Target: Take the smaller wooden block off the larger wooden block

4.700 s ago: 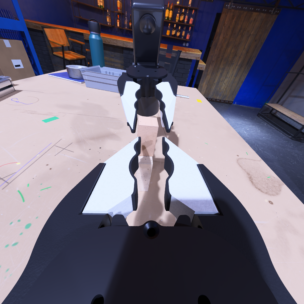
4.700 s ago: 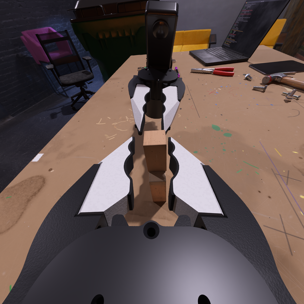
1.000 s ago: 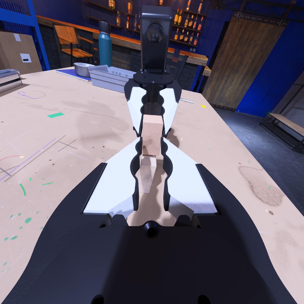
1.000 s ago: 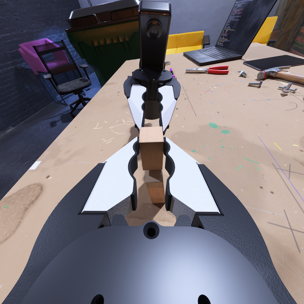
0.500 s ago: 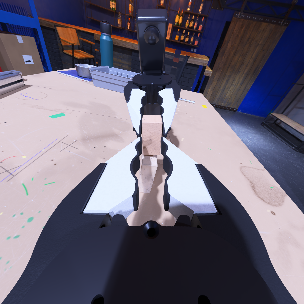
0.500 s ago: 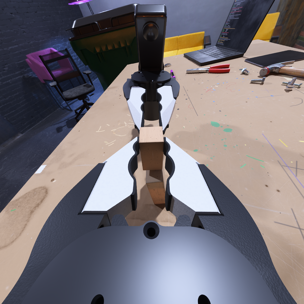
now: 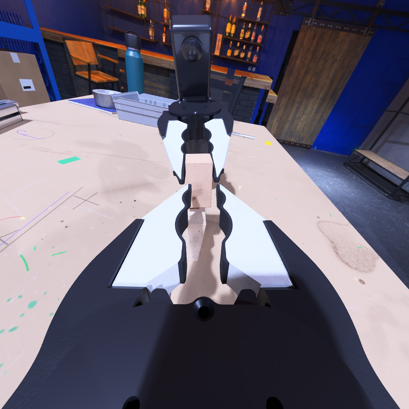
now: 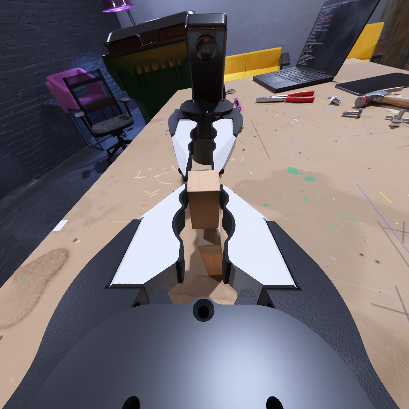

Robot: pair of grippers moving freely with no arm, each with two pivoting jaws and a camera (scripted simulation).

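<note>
The smaller wooden block (image 8: pixel 203 201) stands upright between my right gripper's fingertips (image 8: pixel 203 188), which are shut on its sides. It also shows in the left wrist view (image 7: pixel 198 177). The larger wooden block (image 8: pixel 210 259) lies flat on the table directly under it, pale in the left wrist view (image 7: pixel 195 239). A thin shadowed line separates the two blocks; I cannot tell whether they touch. My left gripper (image 7: pixel 203 187) faces the right one from the other side. Its jaws are partly apart, with a gap to the block on the right.
A grey bin (image 7: pixel 141 108), a metal bowl (image 7: pixel 103 97) and a teal bottle (image 7: pixel 134 64) stand at the table's far end. A laptop (image 8: pixel 294 77), red pliers (image 8: pixel 287 97), a hammer (image 8: pixel 376 97) and bolts (image 8: pixel 352 112) lie to the right. The table edge (image 8: pixel 124 155) runs close on the left.
Since 4.7 s ago my right jaws have closed on the smaller block. Over the last second the right view has rolled, and the larger block now looks skewed under the held one.
</note>
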